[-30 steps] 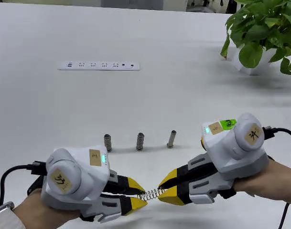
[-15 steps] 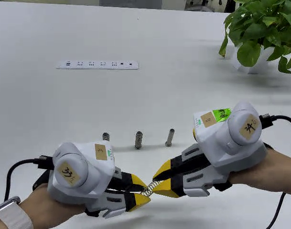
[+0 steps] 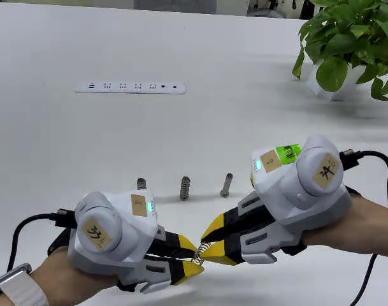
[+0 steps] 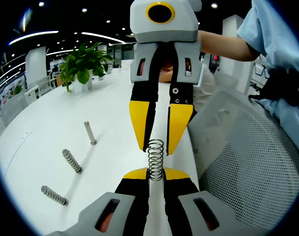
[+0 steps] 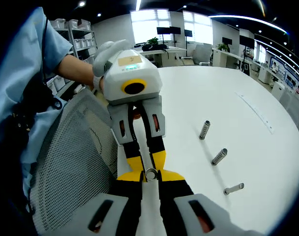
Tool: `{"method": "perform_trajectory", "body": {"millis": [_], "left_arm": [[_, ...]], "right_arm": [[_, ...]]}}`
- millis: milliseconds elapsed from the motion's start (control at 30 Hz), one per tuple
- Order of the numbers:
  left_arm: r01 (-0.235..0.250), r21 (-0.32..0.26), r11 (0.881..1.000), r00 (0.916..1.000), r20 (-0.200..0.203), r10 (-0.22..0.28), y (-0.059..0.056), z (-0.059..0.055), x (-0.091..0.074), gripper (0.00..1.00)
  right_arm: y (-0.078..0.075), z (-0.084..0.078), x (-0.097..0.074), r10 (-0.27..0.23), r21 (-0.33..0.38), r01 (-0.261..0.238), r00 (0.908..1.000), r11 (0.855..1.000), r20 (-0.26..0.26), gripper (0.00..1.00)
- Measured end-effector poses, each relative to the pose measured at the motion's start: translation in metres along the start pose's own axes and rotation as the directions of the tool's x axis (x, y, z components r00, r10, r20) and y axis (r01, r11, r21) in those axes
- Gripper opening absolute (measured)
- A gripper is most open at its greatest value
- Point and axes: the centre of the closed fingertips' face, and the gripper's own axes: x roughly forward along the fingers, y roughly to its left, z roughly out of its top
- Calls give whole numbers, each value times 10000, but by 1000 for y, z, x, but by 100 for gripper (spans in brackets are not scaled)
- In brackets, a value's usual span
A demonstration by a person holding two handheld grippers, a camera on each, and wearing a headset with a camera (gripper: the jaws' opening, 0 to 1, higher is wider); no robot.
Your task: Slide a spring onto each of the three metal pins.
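Three short metal pins stand in a row on the white table (image 3: 244,108). The left pin (image 3: 141,183) and the middle pin (image 3: 185,188) each wear a spring; the right pin (image 3: 226,185) is bare. Near the table's front edge a loose spring (image 3: 199,253) bridges the two grippers. My left gripper (image 3: 189,262) is shut on its near end (image 4: 155,167). My right gripper (image 3: 209,246) meets it tip to tip, its yellow fingers (image 4: 142,123) closed on either side of the spring's other end (image 5: 151,174). The row of pins lies beyond, bare pin (image 4: 90,132) (image 5: 233,188) included.
A white power strip (image 3: 130,87) lies at the back left of the table. A potted plant (image 3: 350,38) stands at the back right. Cables trail from both grippers. A mesh chair back (image 4: 237,162) shows off the table's edge.
The two grippers have closed in on each other, so less of the spring shows between their tips. The pins have not moved.
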Motion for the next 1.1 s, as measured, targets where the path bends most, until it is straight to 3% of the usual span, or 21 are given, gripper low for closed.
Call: {"method": "perform_trajectory", "body": {"millis": [67,133,333,567,700,1100], "left_arm": [[8,0,10000,10000,30,-8,0,1,0,9],[1,15,10000,10000,36,-1,0,2,1,9],[19,55,10000,10000,-8,-19,0,2,3,9],[-1,33,10000,10000,-3,1,0,4,6,9],[-19,14,10000,10000,33,19,0,7,7,9],[-55,4,10000,9999,152,55,0,12,10,9]], "right_arm": [[-1,0,-1,-18,-80,16,9997,10000,-236,27],[-4,-2,-3,-82,-633,40,9977,9980,-670,24],[-4,-11,0,366,-927,-535,9837,9943,-1761,23],[-9,-13,5,528,-1096,-824,9669,9905,-2496,19],[-5,-14,8,770,-1066,-1092,9599,9883,-2695,16],[-5,-19,8,887,-886,-1188,9534,9890,-2883,13]]}}
